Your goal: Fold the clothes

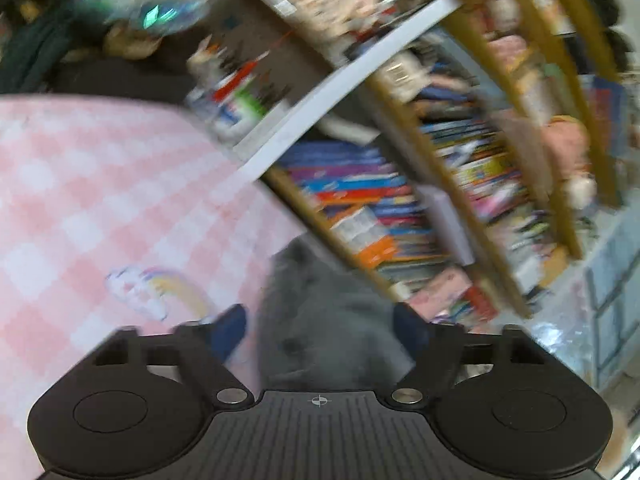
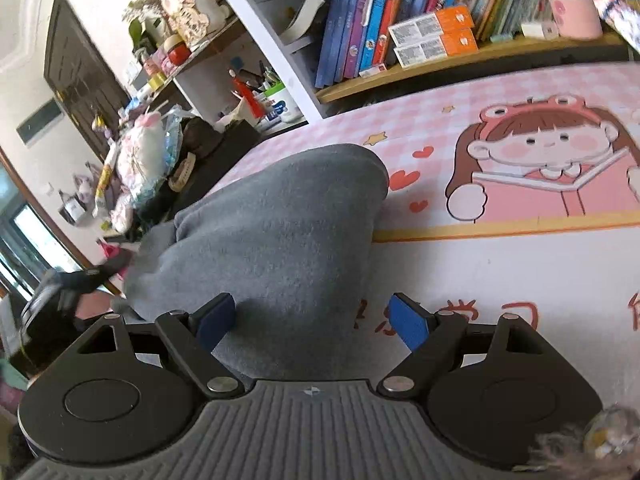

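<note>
On the pink checked cartoon-print table mat point(image 2: 500, 264), left of the printed girl, the soft grey fleece garment point(image 2: 272, 232) lies as 1 rounded bundle, so folding looks well advanced but not squared off. Right gripper point(image 2: 312, 320) fingers spread, fabric between them, unclamped. Left gripper point(image 1: 320, 330) also spread over blurred grey cloth; bookshelf point(image 2: 420, 20) far side.

Left wrist view smeared: bookshelf point(image 1: 420, 200) titles illegible (grey garment point(image 1: 320, 320) edges too).
</note>
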